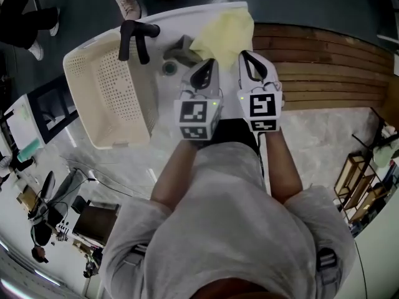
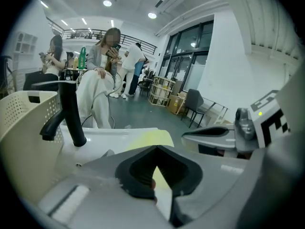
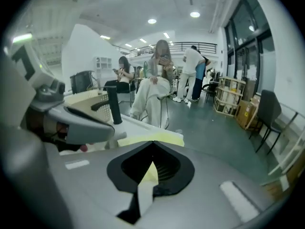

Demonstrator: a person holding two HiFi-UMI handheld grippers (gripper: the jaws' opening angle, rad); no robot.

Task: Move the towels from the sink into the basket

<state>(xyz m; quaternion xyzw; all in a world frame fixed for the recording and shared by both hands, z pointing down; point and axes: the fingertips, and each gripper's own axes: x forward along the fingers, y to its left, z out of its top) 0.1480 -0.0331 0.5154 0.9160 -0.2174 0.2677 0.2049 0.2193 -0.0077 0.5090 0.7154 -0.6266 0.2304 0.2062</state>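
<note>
Left gripper point(image 1: 210, 65) and right gripper point(image 1: 245, 56), jaws closed, hover seemingly short of towel point(image 1: 227, 33).

Yellow towel point(image 1: 225, 35), right of the faucet point(image 1: 138, 37): near edge hidden under left gripper point(image 1: 209, 64) and right gripper point(image 1: 246, 56); in both gripper views only a sliver shows past the closed jaws. Grey item point(image 1: 181, 50), just right of the faucet: partly covered, kind indeterminate. Sink point(image 1: 187, 11) basin: largely hidden.
</note>
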